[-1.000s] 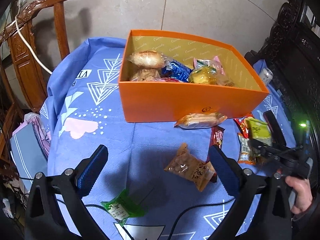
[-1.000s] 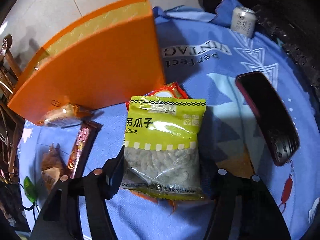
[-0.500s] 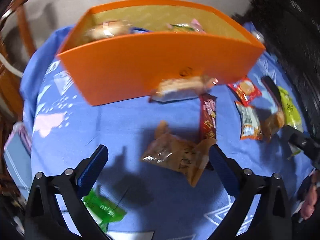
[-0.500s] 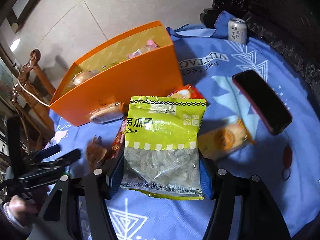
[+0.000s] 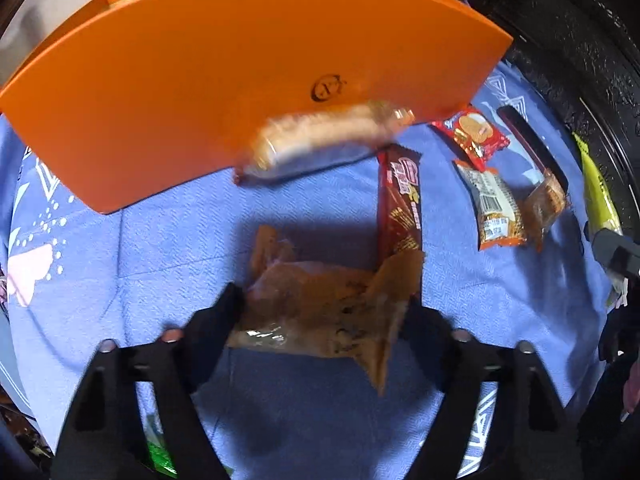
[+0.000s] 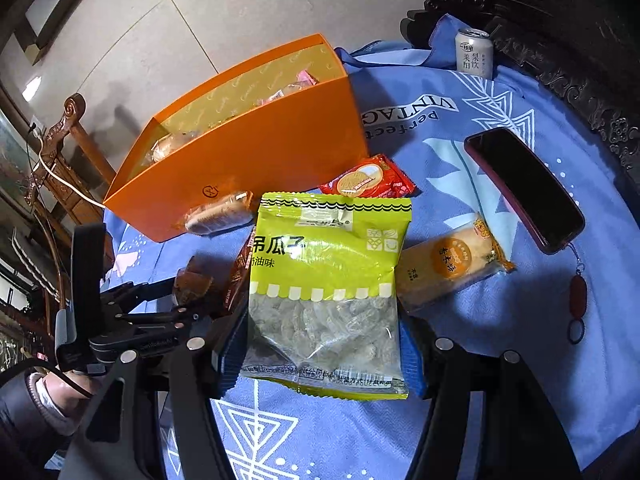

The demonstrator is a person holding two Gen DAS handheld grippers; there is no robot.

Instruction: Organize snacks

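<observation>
Both grippers loaded for the box.
My left gripper (image 5: pixel 320 312) pinches the brown packet (image 5: pixel 320 316); my right gripper (image 6: pixel 324 344) clamps the green bag (image 6: pixel 326 292), both bound for the orange box (image 6: pixel 256 148) at upper left.

Orange box (image 6: pixel 256 148): matt smooth card outside, patterned paper lining inside. Tablecloth (image 6: pixel 460 152): soft blue printed cloth, fine woven texture, matt. Green seed bag (image 6: pixel 326 280): glossy plastic film, clear lower half. Brown snack packet (image 5: pixel 320 312): crinkled shiny transparent plastic. Chocolate bar wrapper (image 5: pixel 400 204): glossy foil-like film. Phone (image 6: pixel 524 188): smooth glossy glass screen. Drink can (image 6: pixel 474 54): metal, satin finish. Chair (image 6: pixel 60 136): carved varnished wood. Gripper fingers (image 6: pixel 232 344): black matt plastic, ribbed blue pads.
</observation>
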